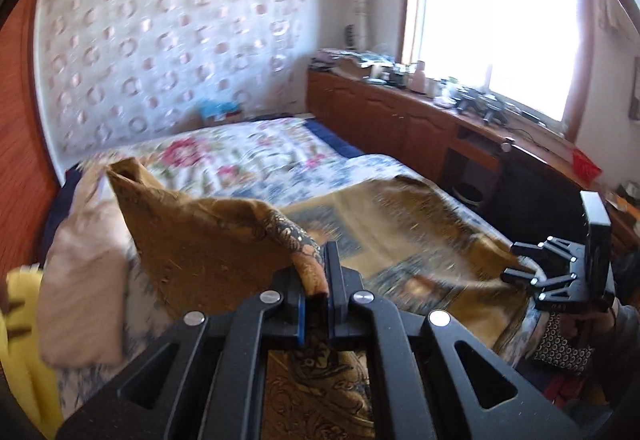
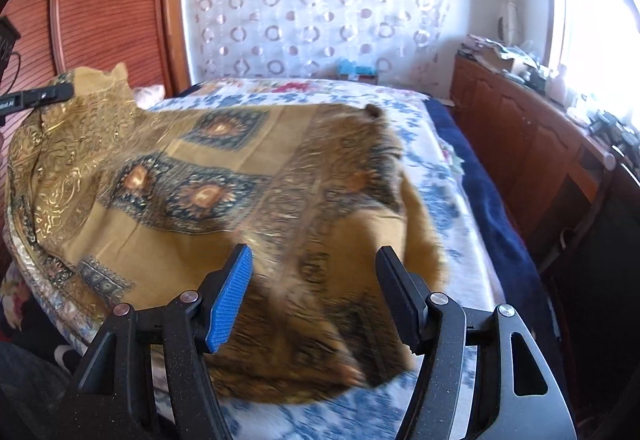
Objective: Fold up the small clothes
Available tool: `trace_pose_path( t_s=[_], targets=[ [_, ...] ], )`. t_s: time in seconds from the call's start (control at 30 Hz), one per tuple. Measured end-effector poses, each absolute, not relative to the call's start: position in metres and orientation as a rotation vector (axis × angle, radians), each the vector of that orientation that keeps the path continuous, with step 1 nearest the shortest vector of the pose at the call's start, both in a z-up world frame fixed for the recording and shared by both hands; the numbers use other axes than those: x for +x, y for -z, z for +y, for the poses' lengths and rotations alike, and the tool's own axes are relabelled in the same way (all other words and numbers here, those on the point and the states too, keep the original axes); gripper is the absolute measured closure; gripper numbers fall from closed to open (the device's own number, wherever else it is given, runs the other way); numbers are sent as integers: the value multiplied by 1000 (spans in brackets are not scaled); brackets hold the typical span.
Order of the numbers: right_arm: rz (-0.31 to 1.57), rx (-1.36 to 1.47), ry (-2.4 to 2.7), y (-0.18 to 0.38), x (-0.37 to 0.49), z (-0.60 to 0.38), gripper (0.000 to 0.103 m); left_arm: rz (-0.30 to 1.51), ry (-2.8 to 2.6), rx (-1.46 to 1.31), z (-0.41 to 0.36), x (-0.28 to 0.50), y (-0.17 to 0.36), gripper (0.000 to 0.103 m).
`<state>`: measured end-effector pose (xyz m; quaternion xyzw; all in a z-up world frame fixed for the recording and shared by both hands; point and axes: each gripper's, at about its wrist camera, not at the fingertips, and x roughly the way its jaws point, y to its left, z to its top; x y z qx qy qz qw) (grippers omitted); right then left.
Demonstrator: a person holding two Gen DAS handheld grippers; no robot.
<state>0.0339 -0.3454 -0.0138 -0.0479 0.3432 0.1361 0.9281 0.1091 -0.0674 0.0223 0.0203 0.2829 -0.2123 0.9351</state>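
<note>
A mustard-brown patterned cloth [image 2: 192, 200] with dark blue medallions lies spread over the bed. My left gripper [image 1: 316, 288] is shut on a bunched edge of this cloth [image 1: 224, 236] and holds it lifted, so a peak stands up at the left. It shows in the right wrist view [image 2: 40, 96] at the far left, pinching the raised corner. My right gripper [image 2: 314, 296] is open, jaws wide apart, just above the cloth's near right edge, which looks blurred. In the left wrist view the right gripper [image 1: 520, 260] sits at the cloth's right edge.
The bed has a floral blue-and-white cover [image 2: 448, 200] and a dark blue edge [image 2: 488, 200]. A wooden cabinet [image 1: 400, 116] with clutter runs along the right under the window. A pink garment [image 1: 84, 280] and a yellow item [image 1: 20, 340] lie at the left.
</note>
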Motion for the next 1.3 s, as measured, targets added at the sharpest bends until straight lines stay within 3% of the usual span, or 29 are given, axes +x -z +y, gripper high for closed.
trace_pose_path(
  t_s=[0.43,0.5,0.53,0.57,0.7,1.3],
  targets=[
    [670,-51,-222,5,26,-376,37,555,593,76,-167,139,-64,98],
    [672,-42,-219,4,26,-378,37,598,621,67,-168,142,-59,88],
    [672,-41,-220,5,25,-379,37,601,629,63,-165,140,-57,74],
    [673,-43,-220,5,25,-379,37,603,629,60,-163,137,-55,66],
    [674,-48,-218,6,26,-379,37,598,611,61,-146,123,-54,54],
    [649,-125,-321,-18,70,-319,37,682,371,37,-56,97,11,53]
  ],
)
